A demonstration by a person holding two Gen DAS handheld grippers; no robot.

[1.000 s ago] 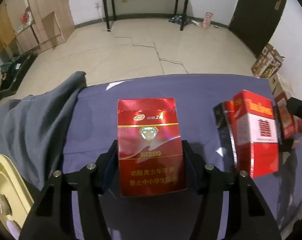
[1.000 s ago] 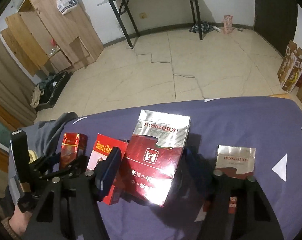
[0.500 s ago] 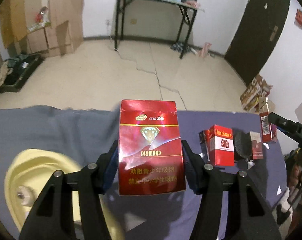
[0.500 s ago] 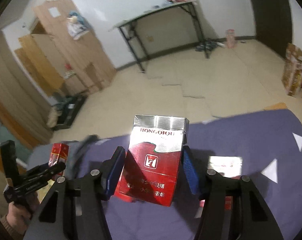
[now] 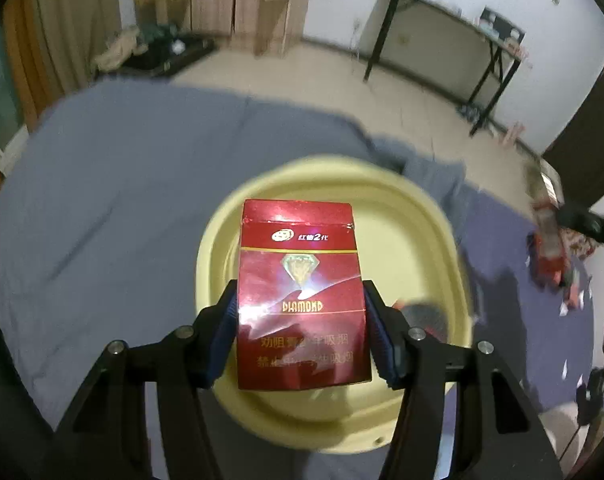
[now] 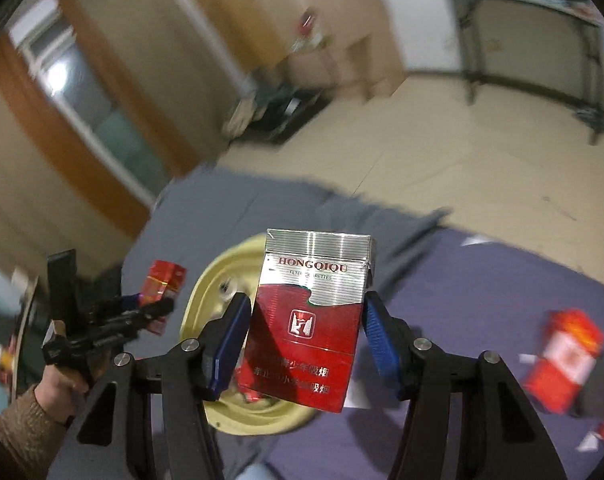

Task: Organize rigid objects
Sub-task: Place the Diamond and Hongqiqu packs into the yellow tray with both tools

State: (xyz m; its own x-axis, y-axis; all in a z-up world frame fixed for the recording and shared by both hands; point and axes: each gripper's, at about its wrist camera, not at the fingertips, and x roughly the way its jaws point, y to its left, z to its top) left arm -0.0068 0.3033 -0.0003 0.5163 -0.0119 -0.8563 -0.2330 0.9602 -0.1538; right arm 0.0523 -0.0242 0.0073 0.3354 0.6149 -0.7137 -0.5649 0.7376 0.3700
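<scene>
My left gripper (image 5: 300, 320) is shut on a red Diamond cigarette pack (image 5: 302, 276), held upright over the yellow basin (image 5: 414, 240). My right gripper (image 6: 306, 332) is shut on a silver-and-red Hongqiqu pack (image 6: 314, 300), above the purple-covered table, with the yellow basin (image 6: 206, 296) below and to its left. In the right wrist view the left gripper (image 6: 154, 308) shows at the left with its red pack (image 6: 164, 280), gripped by a person's hand (image 6: 58, 384).
More red packs (image 6: 562, 348) lie blurred on the cloth at the right, and red packs (image 5: 550, 248) also show at the right edge of the left wrist view. A grey garment (image 5: 422, 168) lies behind the basin. Small items (image 5: 426, 316) sit inside the basin.
Both grippers have swung left with their packs, away from the row of packs. The left one now hangs over the yellow basin; the right one has neared it. Both views have rolled.
</scene>
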